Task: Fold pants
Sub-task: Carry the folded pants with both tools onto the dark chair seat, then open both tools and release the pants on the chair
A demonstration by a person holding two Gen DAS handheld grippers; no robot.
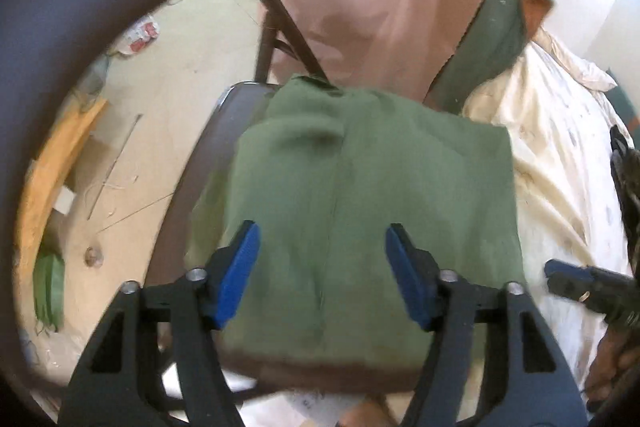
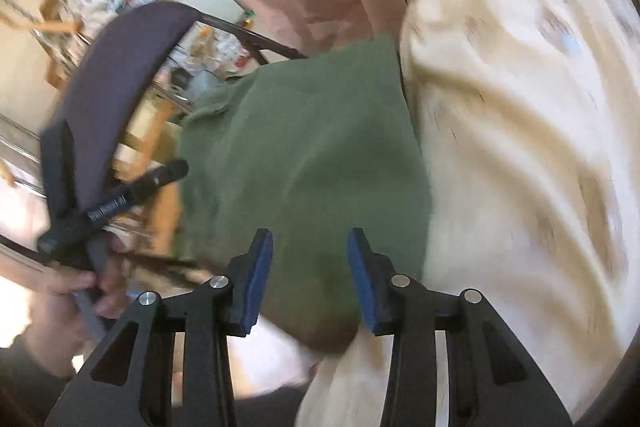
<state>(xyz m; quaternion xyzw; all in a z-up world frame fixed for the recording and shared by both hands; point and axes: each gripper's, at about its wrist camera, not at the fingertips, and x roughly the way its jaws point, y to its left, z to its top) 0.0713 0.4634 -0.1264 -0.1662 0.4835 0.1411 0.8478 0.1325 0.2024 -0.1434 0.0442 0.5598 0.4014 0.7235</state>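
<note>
Green pants (image 1: 360, 187) folded into compact square on chair seat (image 1: 224, 131), beside cream bedding (image 1: 560, 187). Left tool (image 1: 320, 259) and right tool (image 2: 310, 267) both spread open above near edge, gripping nothing. Fold looks finished.

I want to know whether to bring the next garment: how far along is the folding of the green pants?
Nearly done, it seems: the green pants already lie as a compact folded block on the chair seat. Nothing is in hand; the left gripper and right gripper hover open above them. Left: perhaps smoothing or moving them.
</note>
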